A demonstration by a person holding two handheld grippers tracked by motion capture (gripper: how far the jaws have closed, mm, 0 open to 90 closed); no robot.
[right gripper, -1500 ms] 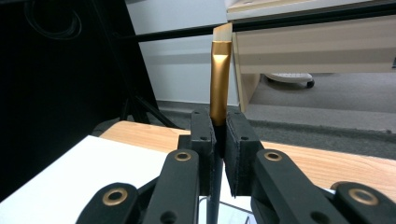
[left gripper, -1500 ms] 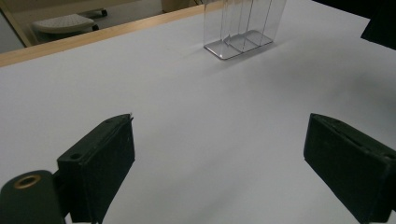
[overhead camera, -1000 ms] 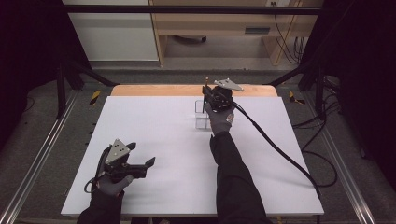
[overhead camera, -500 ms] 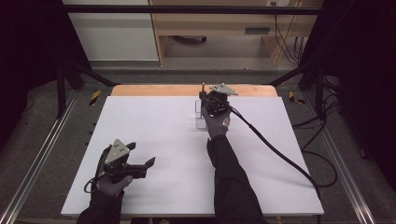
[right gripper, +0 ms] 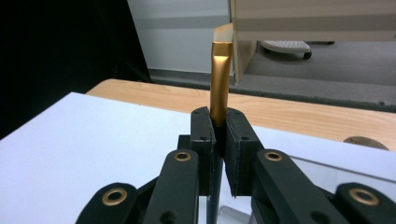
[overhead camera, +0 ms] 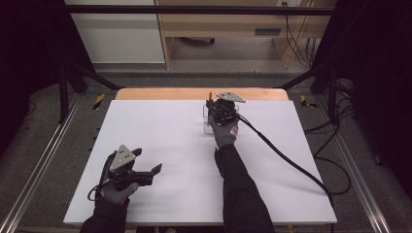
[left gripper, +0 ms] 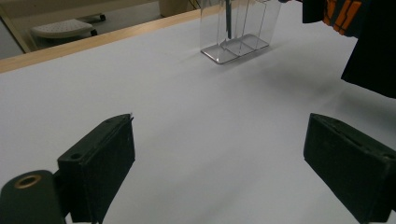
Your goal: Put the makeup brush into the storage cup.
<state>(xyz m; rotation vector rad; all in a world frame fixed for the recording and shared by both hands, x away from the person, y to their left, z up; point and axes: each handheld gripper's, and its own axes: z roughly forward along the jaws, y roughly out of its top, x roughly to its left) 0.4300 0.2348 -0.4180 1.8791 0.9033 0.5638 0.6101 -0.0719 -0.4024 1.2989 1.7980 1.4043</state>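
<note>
- My right gripper is at the far side of the white table, near the wooden strip along its far edge; its jaws are pressed onto a brush and pinch it just below the gold ferrule.
- In the right gripper view the brush stands upright between the jaws — gold ferrule above them with pale bristles at its tip, and a dark handle running down below the pads.
- The gripper sits right over a clear plastic holder, which stands on the table and is split into narrow compartments. In the left gripper view a thin dark rod reaches down into the holder; I cannot tell which compartment it is in.
- My left gripper is low over the near left part of the table, well apart from the holder, its jaws spread wide with nothing between them — bare white surface shows in the gap.
- A black cable trails from the right gripper back across the table toward its right edge.
</note>
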